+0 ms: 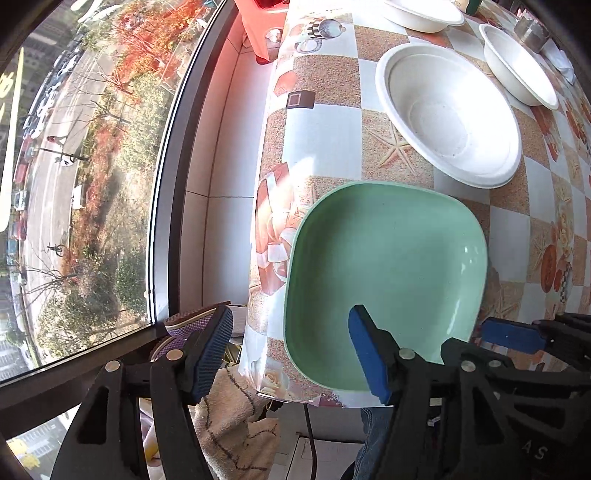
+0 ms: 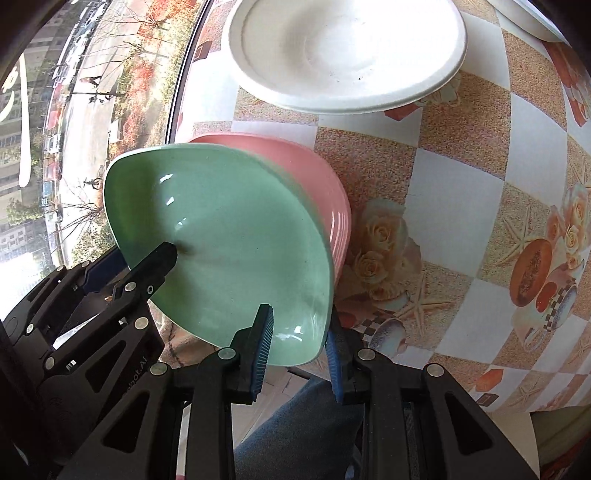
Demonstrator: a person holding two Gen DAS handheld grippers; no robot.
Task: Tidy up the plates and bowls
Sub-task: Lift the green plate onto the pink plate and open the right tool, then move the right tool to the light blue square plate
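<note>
A square green plate [image 1: 384, 266] lies at the table's near corner, on top of a pink plate [image 2: 325, 177] that only the right wrist view shows. My right gripper [image 2: 299, 349] is shut on the green plate's [image 2: 229, 236] near rim, one pad inside and one outside; it shows at the plate's right edge [image 1: 480, 339] in the left wrist view. My left gripper [image 1: 290, 352] stands open astride the plate's other side, one finger over the dish and one beyond the table edge, pressing on nothing. A large white bowl [image 1: 447, 114] sits just behind the plates.
More white bowls [image 1: 517, 62] [image 1: 424, 14] stand farther back, beside a metal cup [image 1: 532, 33]. The patterned tablecloth [image 1: 325, 122] drops off at the left edge, next to a big window [image 1: 92, 166]. A towel [image 1: 236, 424] and a person's jeans [image 2: 295, 424] are below.
</note>
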